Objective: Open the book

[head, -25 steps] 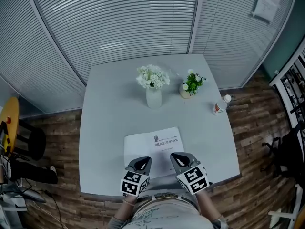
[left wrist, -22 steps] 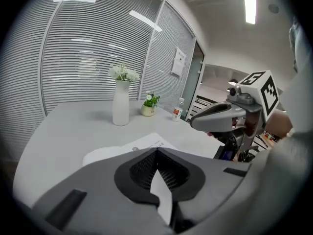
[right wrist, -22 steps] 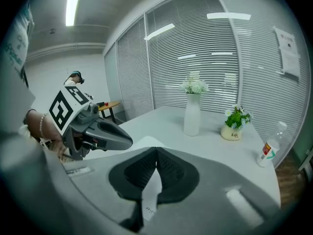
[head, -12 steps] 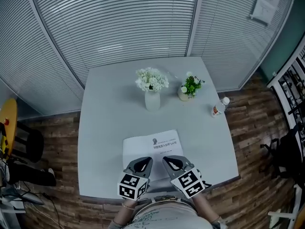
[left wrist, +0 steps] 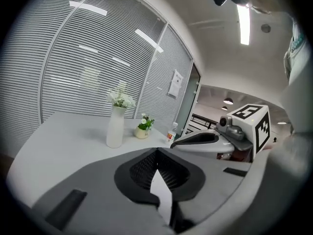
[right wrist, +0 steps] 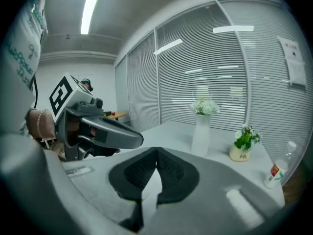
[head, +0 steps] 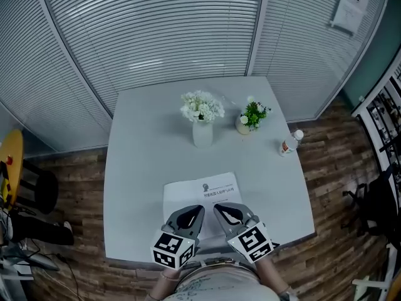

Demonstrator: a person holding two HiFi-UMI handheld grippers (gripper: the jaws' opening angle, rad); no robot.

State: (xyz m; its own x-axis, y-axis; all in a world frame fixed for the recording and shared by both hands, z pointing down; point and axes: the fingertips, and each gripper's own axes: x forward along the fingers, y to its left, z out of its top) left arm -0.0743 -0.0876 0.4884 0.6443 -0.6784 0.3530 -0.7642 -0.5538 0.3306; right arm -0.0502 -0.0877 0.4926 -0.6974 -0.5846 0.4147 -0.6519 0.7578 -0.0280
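The book (head: 202, 194) lies closed on the grey table (head: 141, 162) near its front edge, its white cover with print facing up. My left gripper (head: 197, 209) and right gripper (head: 220, 207) hover side by side over the book's near edge, their tips pointing away from me. Both are shut with nothing between the jaws. In the left gripper view the jaws (left wrist: 156, 152) meet at the tip, and the right gripper (left wrist: 203, 140) shows beside them. In the right gripper view the jaws (right wrist: 156, 150) also meet, with the left gripper (right wrist: 105, 131) alongside. The book is hidden in both gripper views.
A white vase of white flowers (head: 202, 123) stands mid-table, a small potted plant (head: 250, 116) to its right. A small bottle (head: 290, 142) sits near the right edge. Slatted blinds curve behind the table. A yellow stool (head: 10, 163) is at the left.
Both grippers have lifted a little over the book's near edge and look larger. They stay shut, and the book has not moved.
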